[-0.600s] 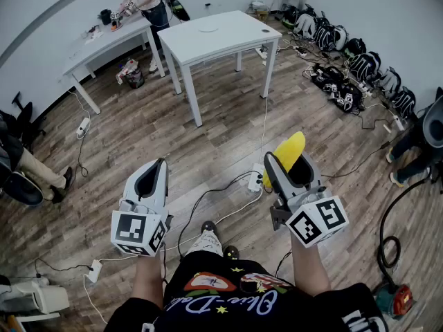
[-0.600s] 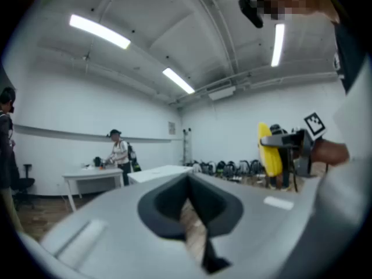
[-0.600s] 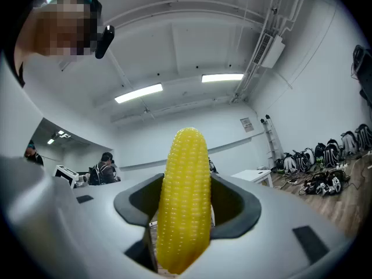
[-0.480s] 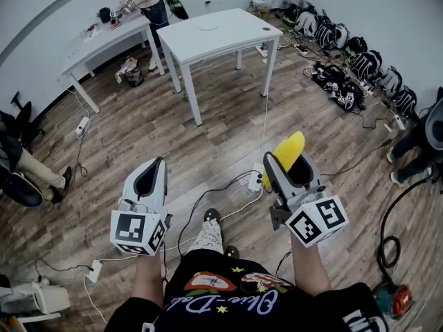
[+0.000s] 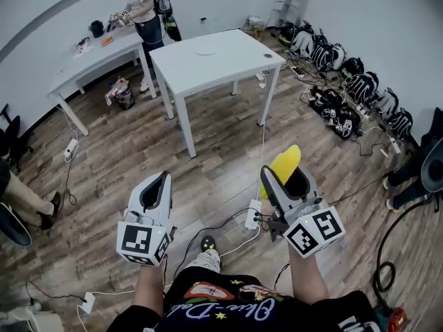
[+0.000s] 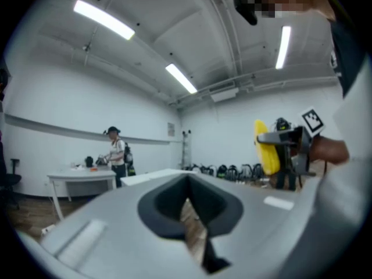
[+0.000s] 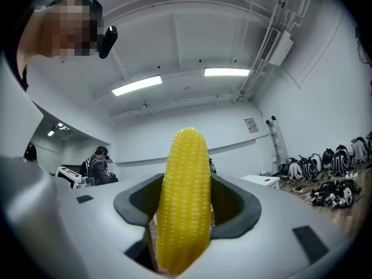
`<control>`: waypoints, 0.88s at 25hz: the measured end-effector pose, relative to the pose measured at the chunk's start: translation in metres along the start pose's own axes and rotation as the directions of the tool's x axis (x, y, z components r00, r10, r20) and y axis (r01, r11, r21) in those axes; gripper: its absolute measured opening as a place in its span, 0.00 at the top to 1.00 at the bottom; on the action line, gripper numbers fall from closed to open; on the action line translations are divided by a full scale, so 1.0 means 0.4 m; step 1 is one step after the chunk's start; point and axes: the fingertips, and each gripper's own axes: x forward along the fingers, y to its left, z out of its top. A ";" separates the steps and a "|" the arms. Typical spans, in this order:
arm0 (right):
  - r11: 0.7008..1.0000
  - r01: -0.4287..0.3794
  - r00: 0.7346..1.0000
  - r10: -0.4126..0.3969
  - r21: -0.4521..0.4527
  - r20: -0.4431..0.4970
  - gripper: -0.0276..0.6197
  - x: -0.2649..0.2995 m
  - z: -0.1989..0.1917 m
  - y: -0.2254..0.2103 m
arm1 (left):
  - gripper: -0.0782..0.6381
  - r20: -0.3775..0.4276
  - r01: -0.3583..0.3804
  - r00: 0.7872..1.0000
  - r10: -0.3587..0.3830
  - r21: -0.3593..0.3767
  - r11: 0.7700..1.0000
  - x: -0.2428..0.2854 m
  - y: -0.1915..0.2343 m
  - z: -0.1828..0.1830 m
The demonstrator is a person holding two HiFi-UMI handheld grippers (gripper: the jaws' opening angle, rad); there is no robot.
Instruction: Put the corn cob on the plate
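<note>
- Right gripper (image 5: 285, 178) is pinching the corn cob (image 7: 185, 196) by its lower part. The jaws are standing wide around its girth, and the yellow tip is sticking out ahead and slightly upward. My reading is that this is a carrying hold: the grip is low on the cob, so most of its length is free to be laid down later.
- Left gripper (image 5: 158, 182) is riding alongside with its jaws pressed together and nothing between them. It looks to be idling, held level as a counterweight rather than a helper.
- Both grippers are hanging over the wooden floor (image 5: 208, 151), well apart from the white table (image 5: 235, 64). The cob is therefore in the air, not on any surface.
- The plate (image 5: 205, 50) is lying on that table, nearer its far edge than its near one, roughly midway between the side edges. The task is only at the transport stage.
- Another person (image 5: 138, 5) is working at the second table (image 5: 83, 64) by the wall.

Against the earlier head views:
- The white table is sitting larger and lower in view, and the second table is also drawing closer. I judge the wearer is walking toward the plate.
- Both grippers are showing lower in the picture, with the same spacing between them.
- The grip on the cob is looking unchanged, and the left jaws are closed as before.
</note>
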 end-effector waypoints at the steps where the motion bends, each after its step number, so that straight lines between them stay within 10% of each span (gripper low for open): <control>1: 1.000 0.000 1.000 0.000 -0.009 0.003 0.57 0.053 -0.002 -0.018 | 0.89 0.001 0.006 1.000 -0.006 0.003 1.000 0.045 0.028 -0.005; 22: 1.000 0.005 1.000 -0.005 0.028 -0.001 0.57 0.919 -0.056 -0.421 | 0.89 0.071 -0.006 0.997 0.004 0.024 1.000 0.846 0.567 0.000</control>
